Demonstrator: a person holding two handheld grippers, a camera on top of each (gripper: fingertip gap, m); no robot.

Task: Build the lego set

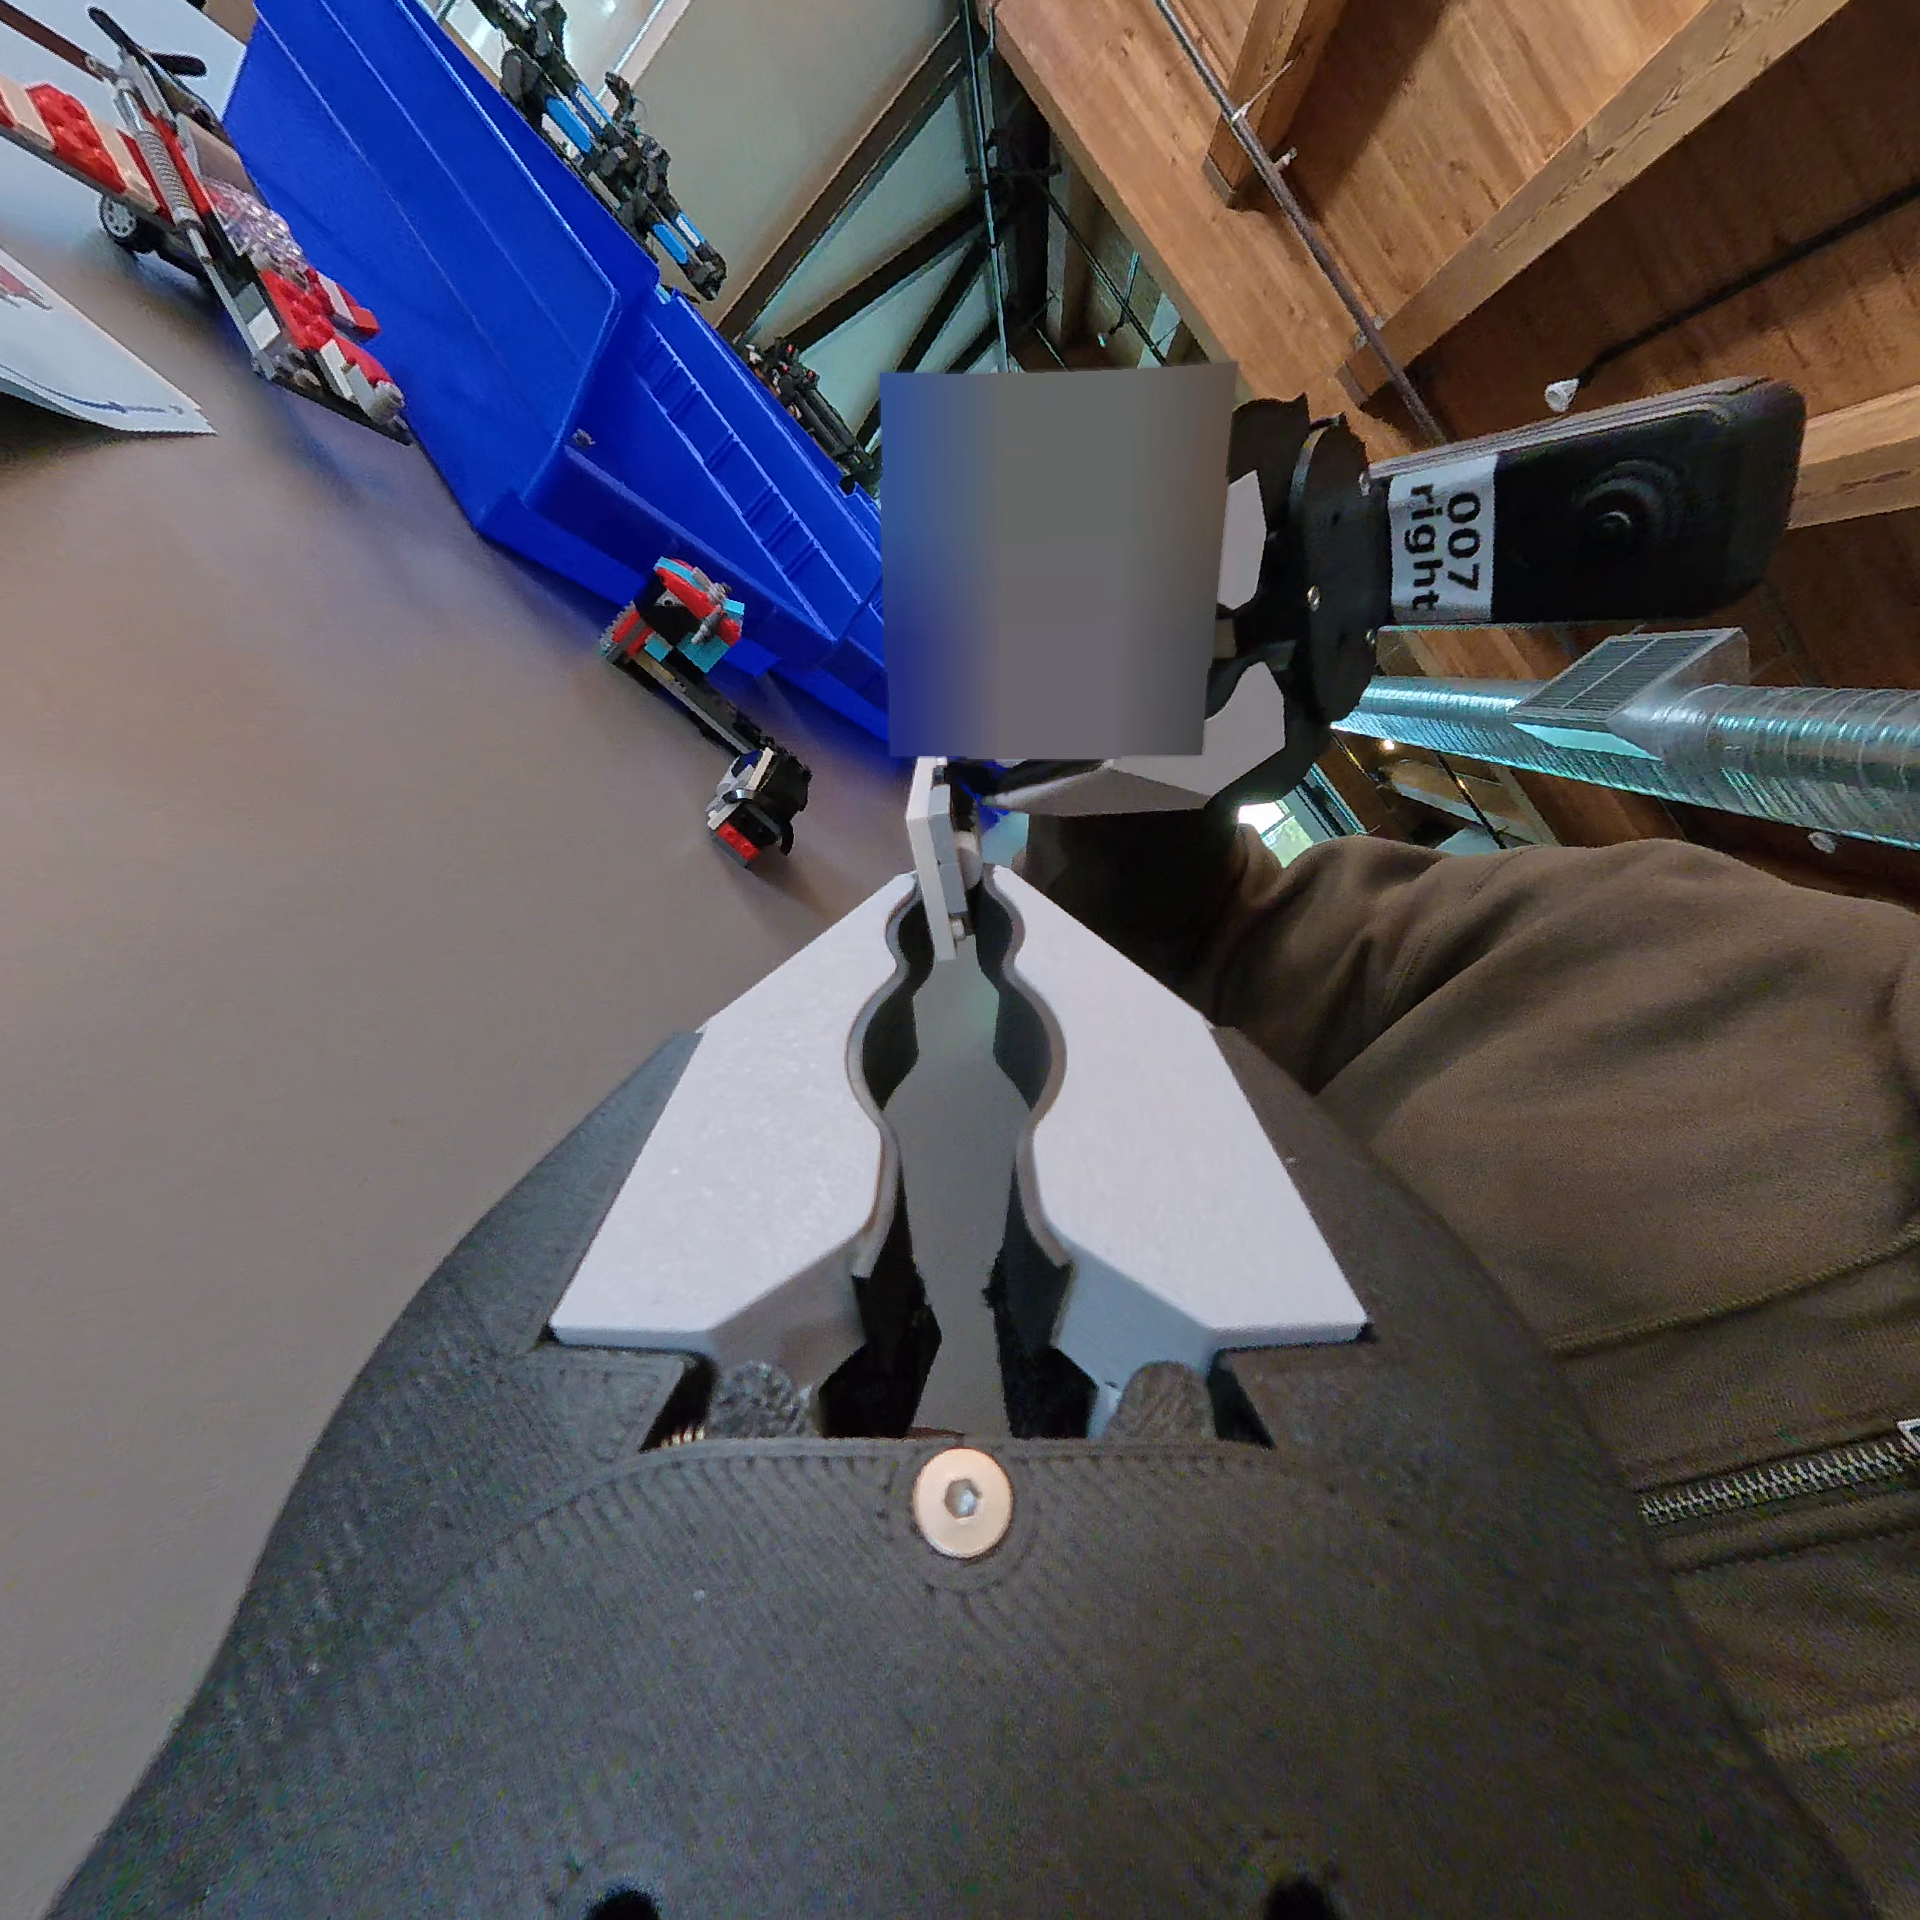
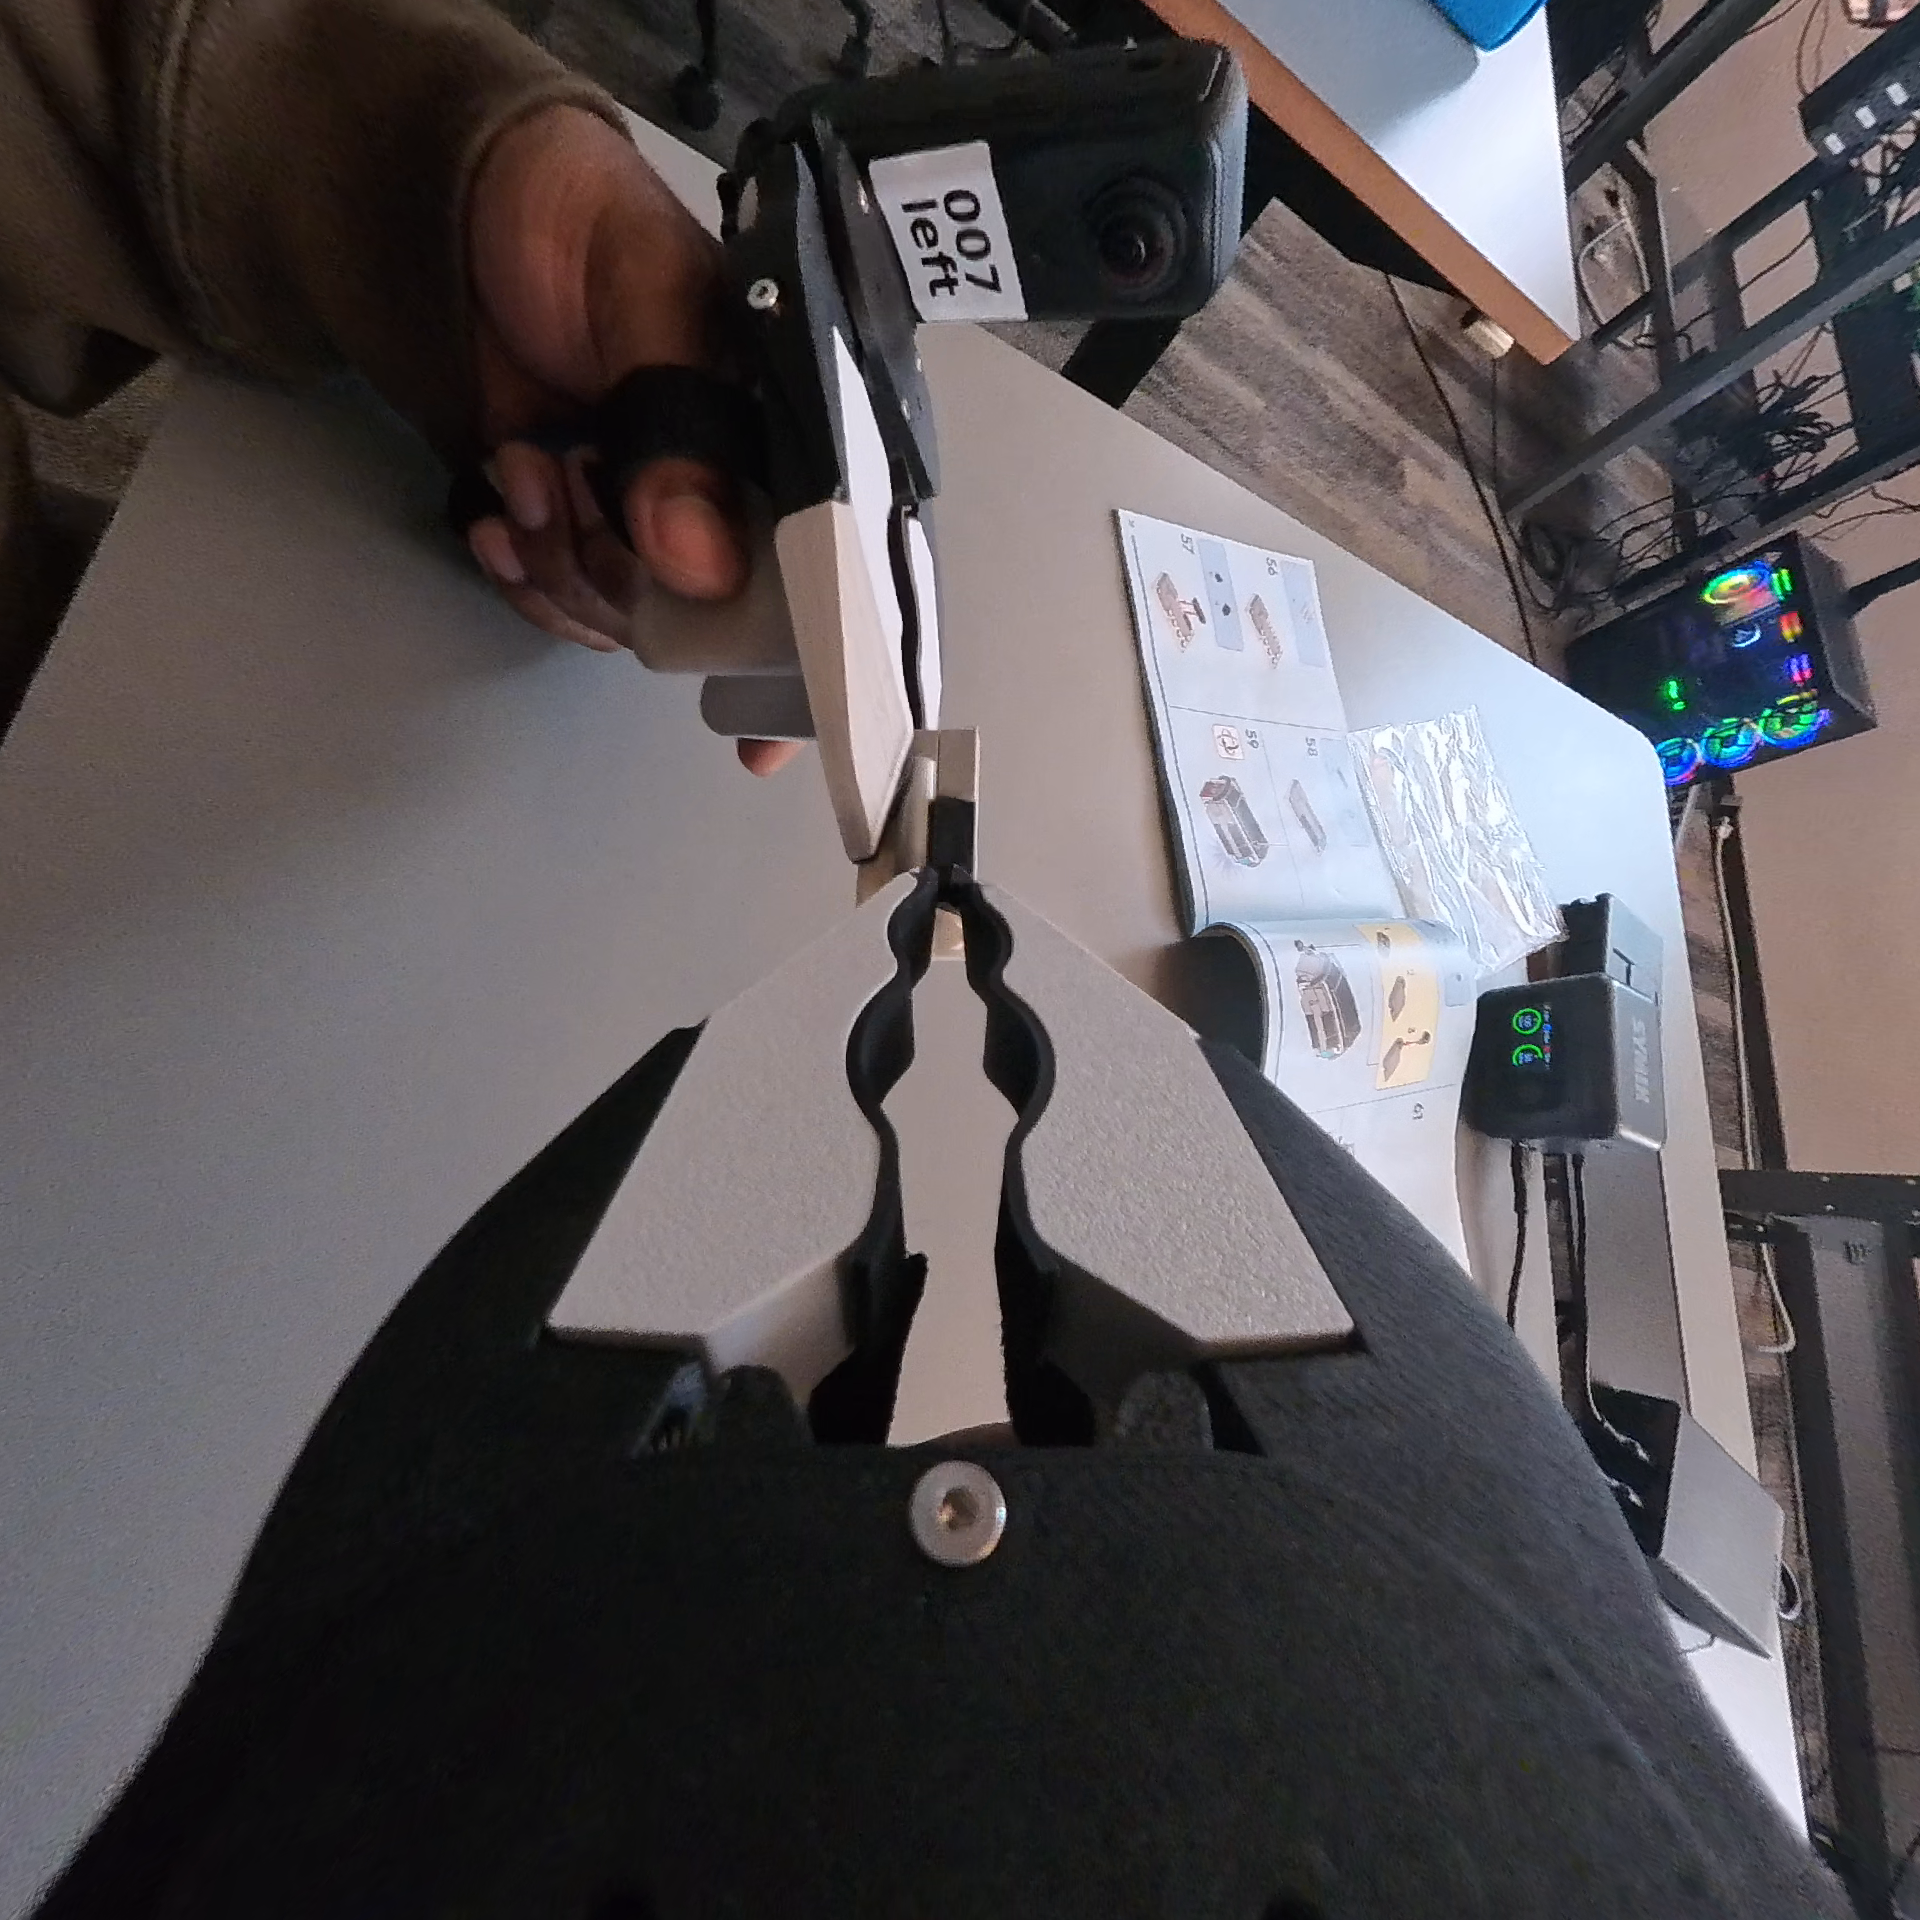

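We've got both grippers meeting in the air above the counter [image 1: 312, 935], each pinching the same little brick assembly. Our left gripper [image 1: 951, 909] is nearly closed, its tips clamped on the small grey-and-white brick piece [image 1: 940, 862], a thin flat plate with a pale round bit on its side. From the other side, our right gripper [image 2: 940, 894] is also almost closed, its tips squeezed on the black part of that same piece [image 2: 951, 821], right beside the left gripper's pale fingers [image 2: 862, 727].

A hand [image 2: 592, 343] in an olive sleeve [image 2: 260, 156] holds the left gripper's handle.

On the counter beyond, a small red, teal and black brick build [image 1: 681, 634] sits right against the blue bins [image 1: 499, 312] at the far edge, with a little black-and-red chunk [image 1: 753, 805] just beside it. A bigger red brick model [image 1: 239, 239] sits further along. On the other side there's an open instruction booklet [image 2: 1247, 707], a crinkled clear bag [image 2: 1444, 821] lying on it, and a small black box with green lights [image 2: 1548, 1049].
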